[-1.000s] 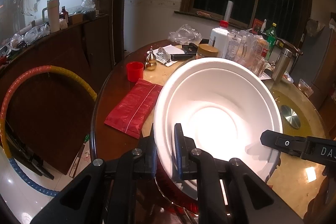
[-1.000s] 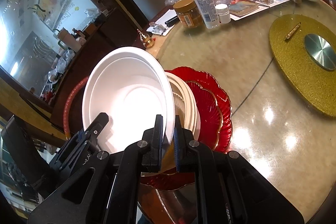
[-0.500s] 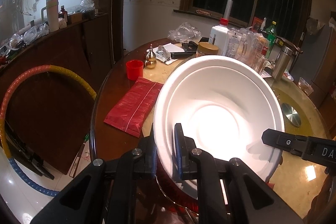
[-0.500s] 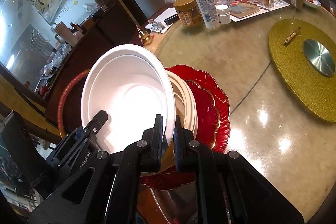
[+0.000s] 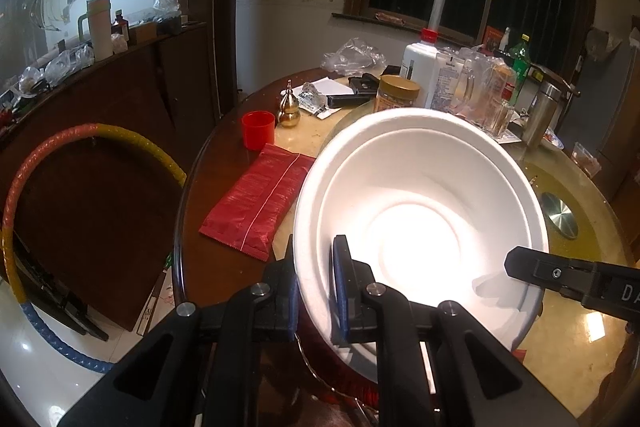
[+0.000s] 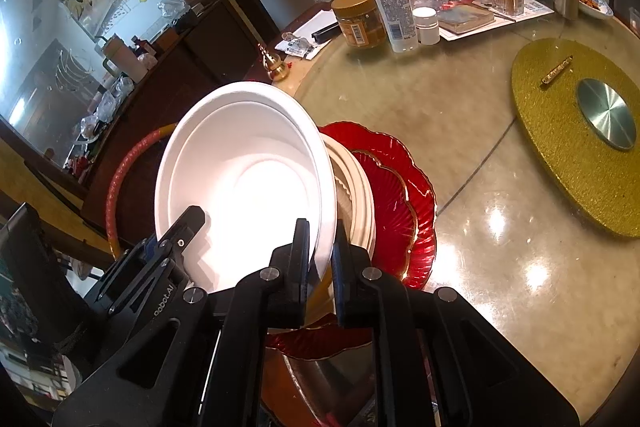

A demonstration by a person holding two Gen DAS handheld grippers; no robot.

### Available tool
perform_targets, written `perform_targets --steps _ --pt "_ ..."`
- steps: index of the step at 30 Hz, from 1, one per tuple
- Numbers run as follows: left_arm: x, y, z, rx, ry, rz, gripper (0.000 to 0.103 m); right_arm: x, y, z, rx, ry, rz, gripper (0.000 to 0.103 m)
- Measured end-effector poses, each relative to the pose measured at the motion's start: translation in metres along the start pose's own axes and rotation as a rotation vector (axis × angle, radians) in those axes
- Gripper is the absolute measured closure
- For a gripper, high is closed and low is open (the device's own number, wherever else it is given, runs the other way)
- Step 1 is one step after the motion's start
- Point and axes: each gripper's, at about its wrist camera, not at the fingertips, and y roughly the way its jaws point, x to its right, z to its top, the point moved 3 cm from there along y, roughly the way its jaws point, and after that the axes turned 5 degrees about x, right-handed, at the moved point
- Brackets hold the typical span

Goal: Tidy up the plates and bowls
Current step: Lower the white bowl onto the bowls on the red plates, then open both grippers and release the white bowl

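White bowl (image 5: pixel 420 211): tilted, rim pinched between left tool (image 5: pixel 314 291) and right tool (image 6: pixel 320 259), directly above red plates (image 6: pixel 400 195).

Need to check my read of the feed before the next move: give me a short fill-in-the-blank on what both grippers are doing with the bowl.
1. Both grippers grip the rim of the white ____.
2. The left gripper and right gripper are both ____ on it.
3. Beside the white bowl lies a beige dish on scalloped plates coloured ____.
4. The red cup stands next to a small ____-coloured gourd ornament.

Missing words: bowl; shut; red; gold
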Motion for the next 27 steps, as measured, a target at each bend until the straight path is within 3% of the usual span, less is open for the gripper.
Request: perform_targets --steps 8,11,12,14,15,18,23,27 --pt "0.004 0.002 0.005 0.003 0.001 -0.01 0.084 -0.002 -0.001 0.004 -0.004 -0.013 -0.007 0.085" --pt "0.003 0.002 0.007 0.011 -0.004 -0.007 0.052 -0.002 -0.001 0.006 -0.007 -0.021 -0.014 0.079" --pt "0.002 0.0 0.008 0.022 -0.01 -0.009 0.04 -0.003 -0.001 0.006 -0.006 -0.024 -0.012 0.07" --pt "0.002 -0.004 0.01 0.045 -0.011 -0.002 0.039 -0.004 -0.004 0.008 0.003 -0.025 -0.019 0.054" --pt "0.002 -0.005 0.012 0.052 -0.009 0.001 0.039 -0.004 -0.005 0.009 0.012 -0.028 -0.027 0.051" --pt "0.004 -0.006 0.014 0.055 -0.01 -0.008 0.038 -0.002 -0.01 0.012 0.027 -0.021 -0.031 0.051" --pt "0.008 -0.011 0.012 0.072 0.002 -0.012 0.026 0.005 -0.019 0.014 0.055 -0.005 -0.038 0.051" --pt "0.012 -0.017 0.012 0.081 0.014 -0.001 0.023 0.01 -0.03 0.014 0.094 -0.01 -0.039 0.039"
